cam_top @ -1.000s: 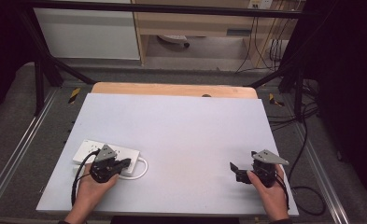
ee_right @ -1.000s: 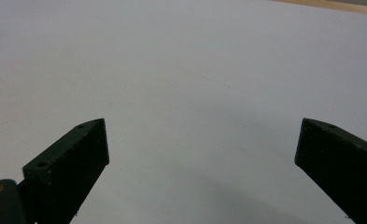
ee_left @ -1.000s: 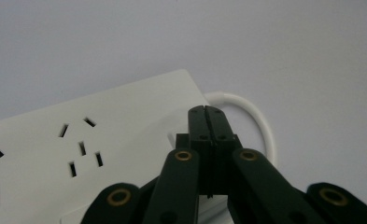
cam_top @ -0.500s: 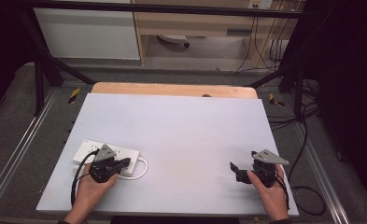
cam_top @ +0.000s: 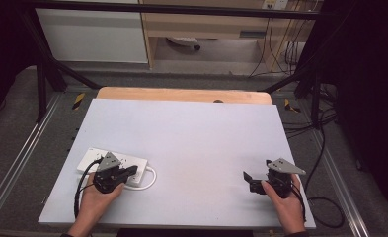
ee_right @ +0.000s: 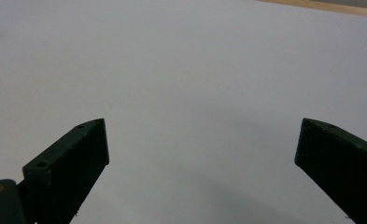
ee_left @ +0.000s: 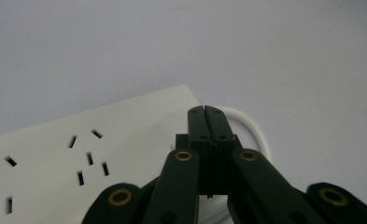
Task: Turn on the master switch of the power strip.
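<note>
Hovering left claw (ee_left: 204,112) over strip (ee_left: 78,154), jaws pressed together, empty | right claw (ee_right: 202,140) gaped wide, idle | risk: cord (ee_left: 251,128) just ahead could snag, dragging strip.

Pale grey table (cam_top: 191,143) with wooden far edge, grey carpet floor (cam_top: 14,113), black frame bars (cam_top: 43,74), white cabinet (cam_top: 90,34), cables (cam_top: 280,54) right, dim room.

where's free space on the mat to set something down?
Most of the grey mat is bare: the whole middle and far half up to the wooden strip, and the stretch between the two grippers. The near-left corner is crowded: the white power strip with its looped cord, and the left gripper over it. The right gripper occupies the near-right corner.
</note>
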The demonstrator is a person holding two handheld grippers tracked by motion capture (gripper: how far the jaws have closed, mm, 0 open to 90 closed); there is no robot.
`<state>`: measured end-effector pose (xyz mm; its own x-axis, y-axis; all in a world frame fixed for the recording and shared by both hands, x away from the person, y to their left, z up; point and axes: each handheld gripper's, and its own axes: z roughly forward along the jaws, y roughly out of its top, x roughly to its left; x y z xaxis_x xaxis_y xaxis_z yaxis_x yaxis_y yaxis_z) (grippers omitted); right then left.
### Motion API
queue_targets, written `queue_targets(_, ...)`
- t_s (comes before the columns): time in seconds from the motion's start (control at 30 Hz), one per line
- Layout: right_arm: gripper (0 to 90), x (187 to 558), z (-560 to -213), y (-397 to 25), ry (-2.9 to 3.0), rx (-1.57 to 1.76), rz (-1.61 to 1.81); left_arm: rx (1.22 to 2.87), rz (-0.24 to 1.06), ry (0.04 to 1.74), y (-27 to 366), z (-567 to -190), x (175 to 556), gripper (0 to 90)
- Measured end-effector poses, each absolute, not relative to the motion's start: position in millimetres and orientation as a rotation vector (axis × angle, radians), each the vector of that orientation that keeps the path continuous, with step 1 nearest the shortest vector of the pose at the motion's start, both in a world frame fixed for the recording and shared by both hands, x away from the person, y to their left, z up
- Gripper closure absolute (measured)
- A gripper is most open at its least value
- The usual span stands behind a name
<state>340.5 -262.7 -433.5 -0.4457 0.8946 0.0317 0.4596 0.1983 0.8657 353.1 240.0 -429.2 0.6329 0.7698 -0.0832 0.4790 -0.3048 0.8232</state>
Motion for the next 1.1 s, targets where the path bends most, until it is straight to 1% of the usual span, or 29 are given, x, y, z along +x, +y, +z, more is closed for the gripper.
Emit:
queue_targets(0.3,3.4,340.4,-433.5,-262.6,1.992,1.259,1.176,1.911,0.445,0.974,241.7,-425.1,351.3,90.0)
queue_targets(0.37,3.4,340.5,-433.6,-262.8,1.992,1.258,1.175,1.904,0.454,0.980,241.3,-424.7,351.3,83.8)
queue_targets(0.43,3.4,340.6,-433.6,-262.9,1.993,1.256,1.174,1.904,0.457,0.975,241.0,-424.3,351.1,82.2)
queue_targets(0.8,3.3,340.7,-433.7,-262.8,1.993,1.255,1.174,1.882,0.474,0.968,238.7,-420.5,348.8,65.2)
queue_targets(1.0,3.3,340.8,-433.9,-262.7,1.996,1.260,1.172,1.862,0.460,0.959,232.7,-418.6,346.9,43.1)
queue_targets(1.1,3.2,341.0,-434.2,-262.7,1.997,1.257,1.170,1.854,0.456,0.938,229.9,-417.5,345.6,29.8)
